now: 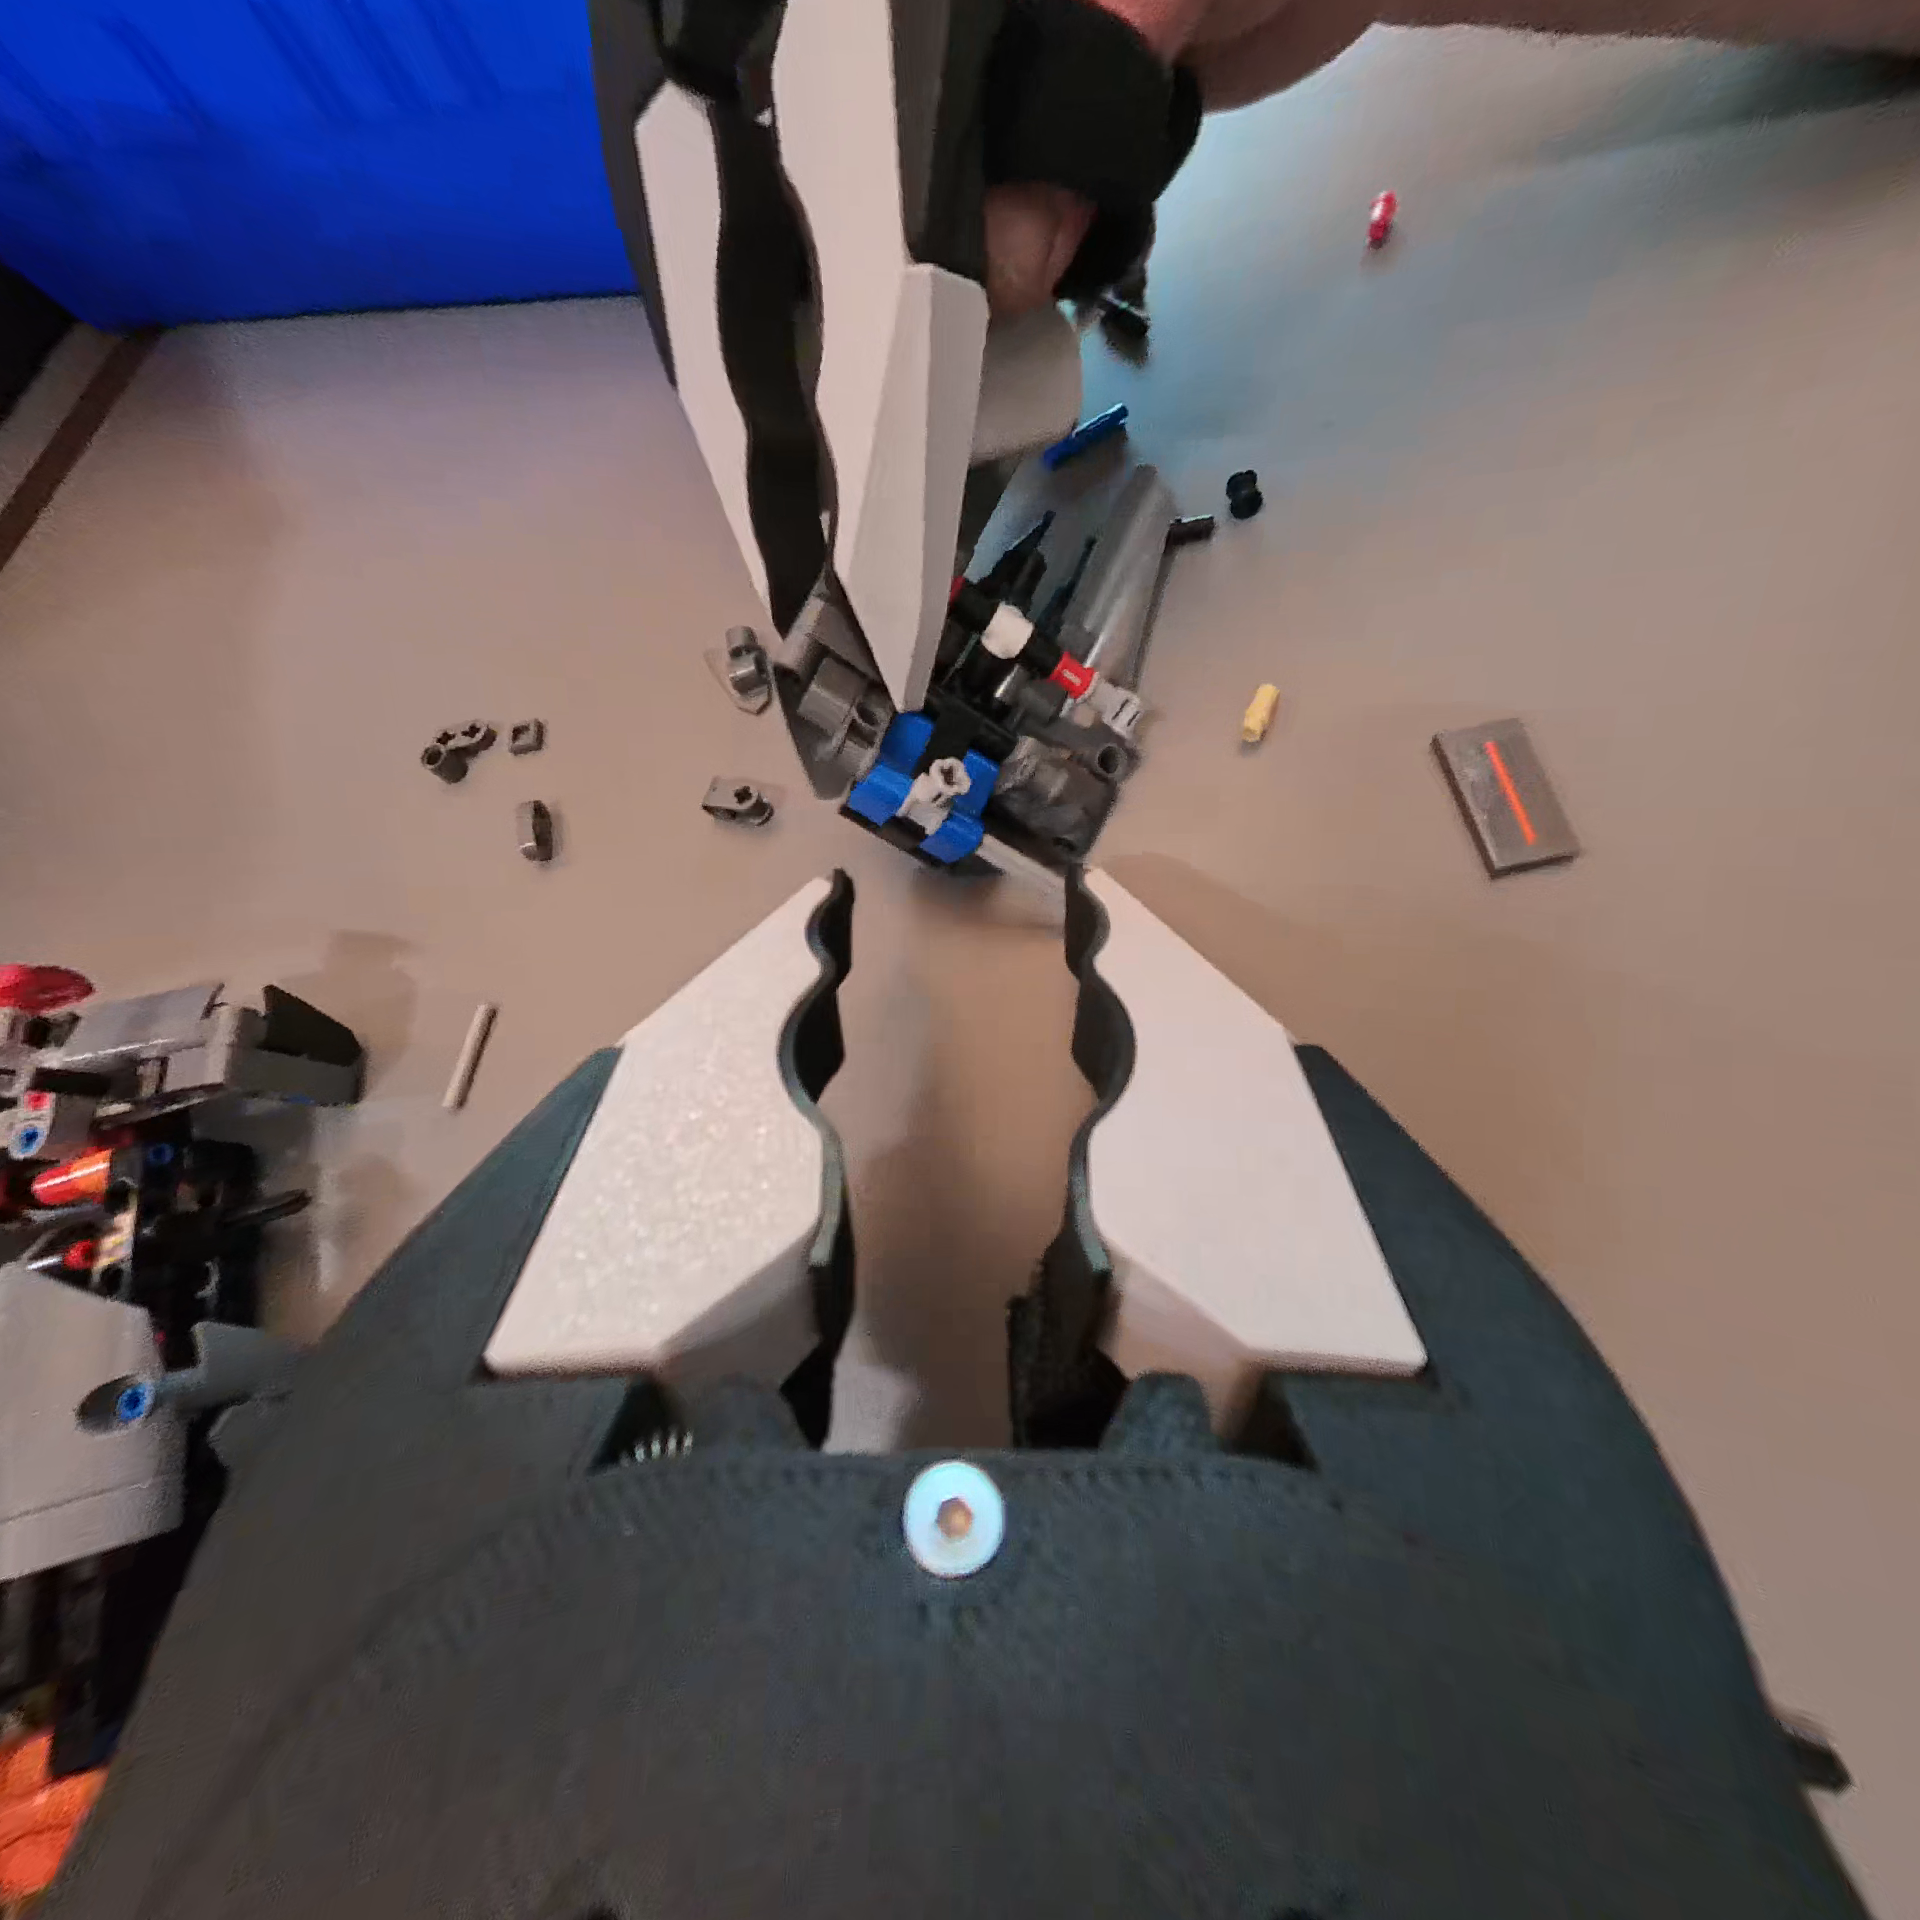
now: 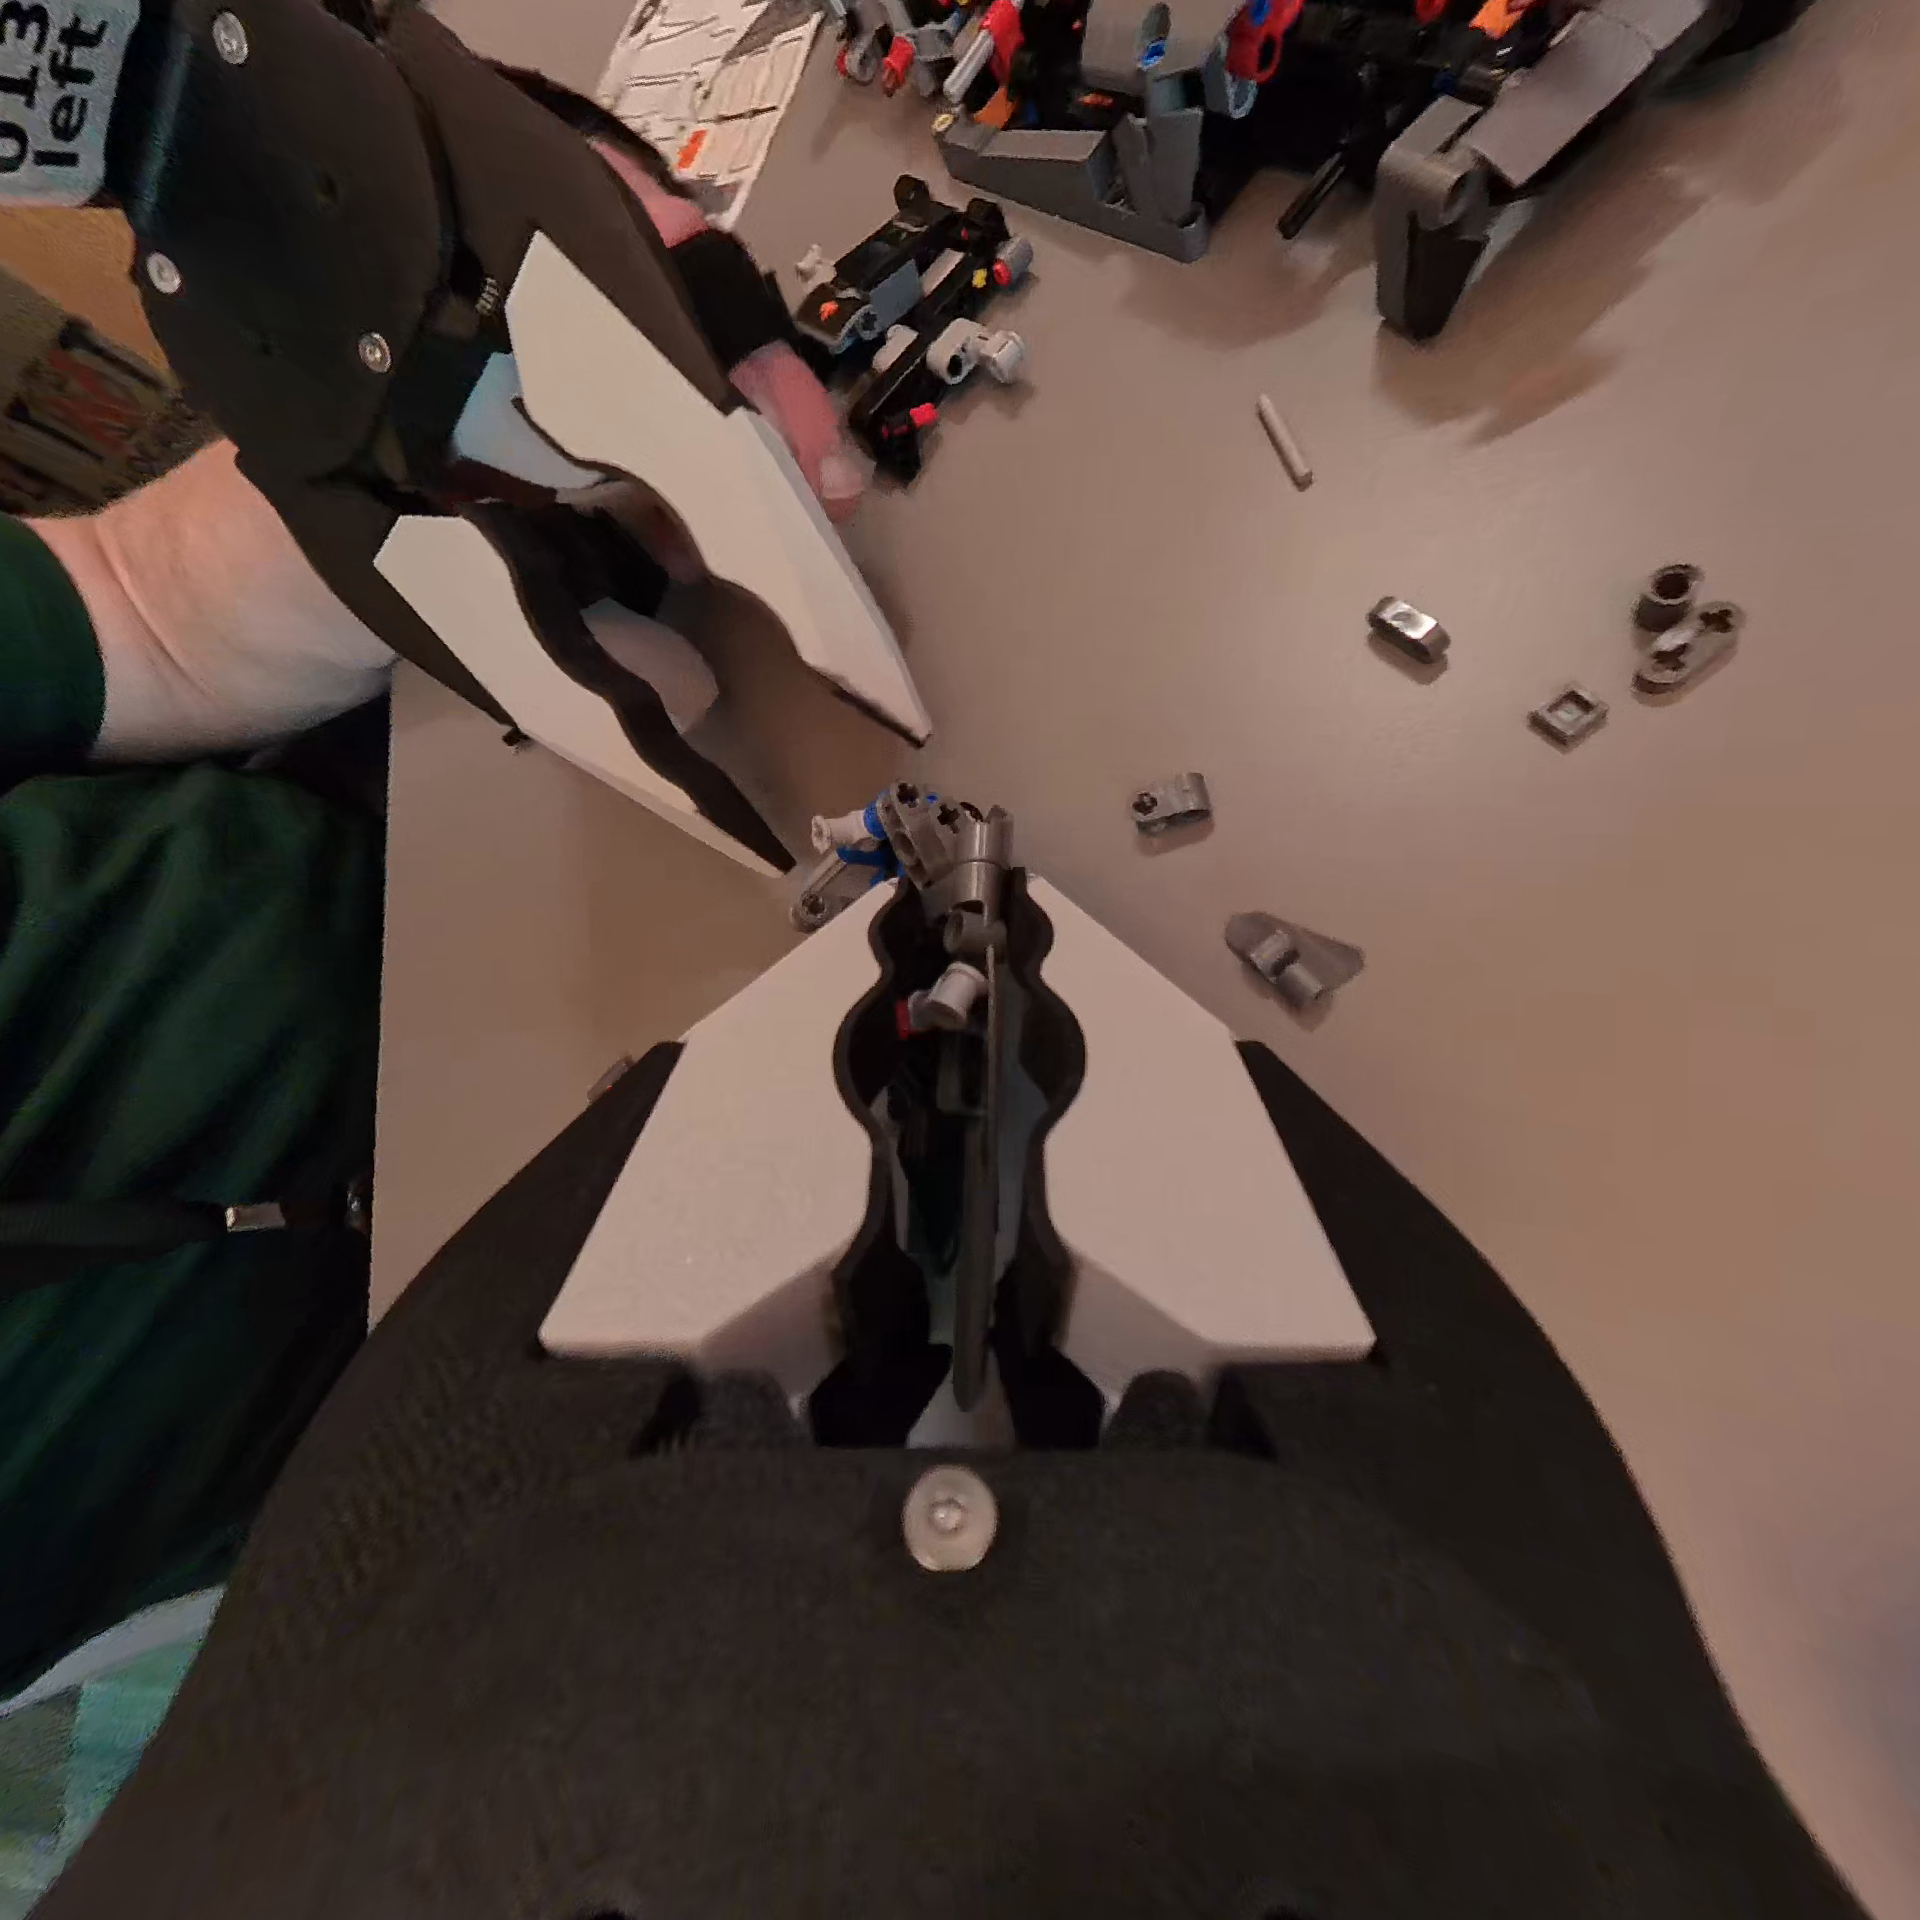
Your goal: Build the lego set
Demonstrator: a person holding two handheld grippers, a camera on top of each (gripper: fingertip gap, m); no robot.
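My right gripper [image 2: 951, 883] is shut on a small grey, black and blue lego sub-assembly [image 2: 914, 842], held above the table; it also shows in the left wrist view [image 1: 977, 748], gripped from above by the right gripper [image 1: 894, 665]. My left gripper [image 1: 961, 883] is open and empty, its tips just below the assembly's blue end [image 1: 914, 790]. In the right wrist view the left gripper [image 2: 852, 800] comes in from the upper left, open, close beside the assembly. The large grey lego model [image 2: 1299, 135] stands at the far side of the table.
Loose small grey pieces [image 1: 499, 769] lie left of the assembly; they also show in the right wrist view [image 2: 1408, 629]. A grey axle [image 1: 470, 1055], a grey tile with a red stripe [image 1: 1504, 795], a yellow pin [image 1: 1259, 713] and a red pin [image 1: 1381, 216] lie around. A black sub-assembly [image 2: 914, 312] and instruction booklet [image 2: 717, 94] lie farther off. My left and right fingertips are right by each other. The large grey lego model [image 2: 1299, 135] is about equally far from each gripper, around 15 cm.
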